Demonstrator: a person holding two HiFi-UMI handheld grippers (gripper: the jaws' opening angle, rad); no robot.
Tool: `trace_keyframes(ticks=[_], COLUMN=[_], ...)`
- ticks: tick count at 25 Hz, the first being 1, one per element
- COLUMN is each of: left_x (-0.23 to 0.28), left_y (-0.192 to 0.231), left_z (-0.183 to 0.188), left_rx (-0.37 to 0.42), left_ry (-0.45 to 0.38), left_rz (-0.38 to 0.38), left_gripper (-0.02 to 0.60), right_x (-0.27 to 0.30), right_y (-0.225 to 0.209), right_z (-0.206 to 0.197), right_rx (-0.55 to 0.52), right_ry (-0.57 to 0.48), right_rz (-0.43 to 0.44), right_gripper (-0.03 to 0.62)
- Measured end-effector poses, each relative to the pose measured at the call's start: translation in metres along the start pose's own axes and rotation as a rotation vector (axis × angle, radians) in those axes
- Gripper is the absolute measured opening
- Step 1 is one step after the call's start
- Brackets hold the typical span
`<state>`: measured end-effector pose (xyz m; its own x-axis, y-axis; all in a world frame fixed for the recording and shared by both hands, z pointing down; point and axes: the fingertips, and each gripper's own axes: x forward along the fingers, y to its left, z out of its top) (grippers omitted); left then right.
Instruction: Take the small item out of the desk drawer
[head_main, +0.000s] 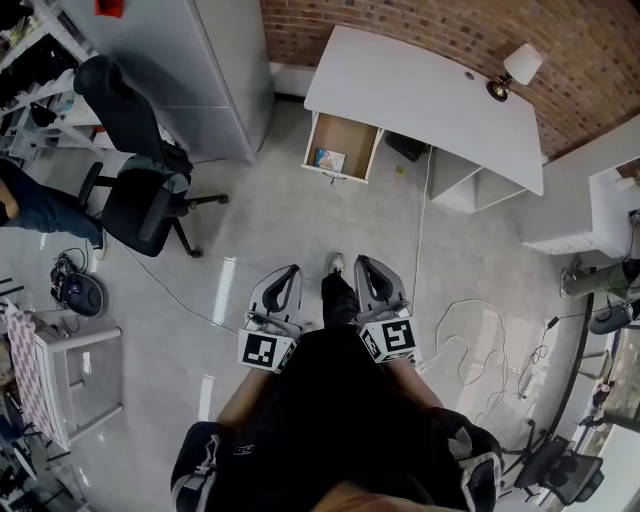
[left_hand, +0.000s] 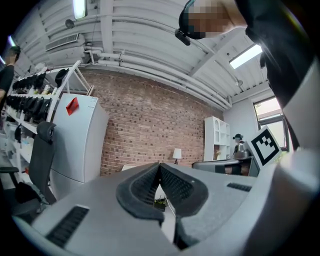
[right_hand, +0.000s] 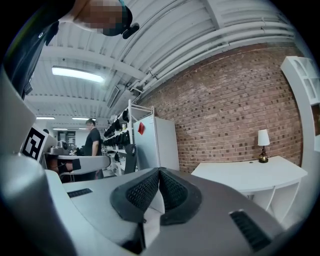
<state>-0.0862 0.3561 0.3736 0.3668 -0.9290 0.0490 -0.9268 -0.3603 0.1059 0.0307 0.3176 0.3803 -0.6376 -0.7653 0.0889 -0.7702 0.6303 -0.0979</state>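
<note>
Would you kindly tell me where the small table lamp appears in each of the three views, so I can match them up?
Head view: the table lamp is at the upper right, on the far corner of the white desk.
Left gripper view: the lamp is small, just below and right of centre.
Right gripper view: the lamp is at the right, mid-height, standing on the desk.
Shared landmark: the brick wall next to the lamp in all three views.

Two tongs: left tongs (head_main: 292, 272), right tongs (head_main: 363, 264); one desk (head_main: 420, 90); one drawer (head_main: 352, 134); one small item (head_main: 329, 159); one lamp (head_main: 522, 64).
</note>
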Motion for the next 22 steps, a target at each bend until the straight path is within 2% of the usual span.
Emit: trace_keyframes(ticks=[11,14,18,22], left_x=[0.177,0.203,0.223,0.247], left_y=[0.032,0.036,0.037,0.053], left_z=[0.031,0.033,0.022,0.012], left_rx=[0.031,0.055,0.056,0.037], left_ry=[0.015,0.02,0.082,0.11], left_rz=[-0.001,-0.003,-0.023,-0.026], left_gripper=[0.009,0.009,0.009,0.009], right_x=[0.122,0.144,0.162,0.186], right_y=[-0.138,-0.164,-0.184,-0.196], right_z=[0.024,0.022,0.014,-0.004], right_rx=[-0.014,-0.023,-0.003,-0.001], right_ry=[0.014,0.024,0.052,0.107], right_rz=[0.043,0.042,0.029,0.031], right_gripper=[0.026,0.026,0.026,0.026])
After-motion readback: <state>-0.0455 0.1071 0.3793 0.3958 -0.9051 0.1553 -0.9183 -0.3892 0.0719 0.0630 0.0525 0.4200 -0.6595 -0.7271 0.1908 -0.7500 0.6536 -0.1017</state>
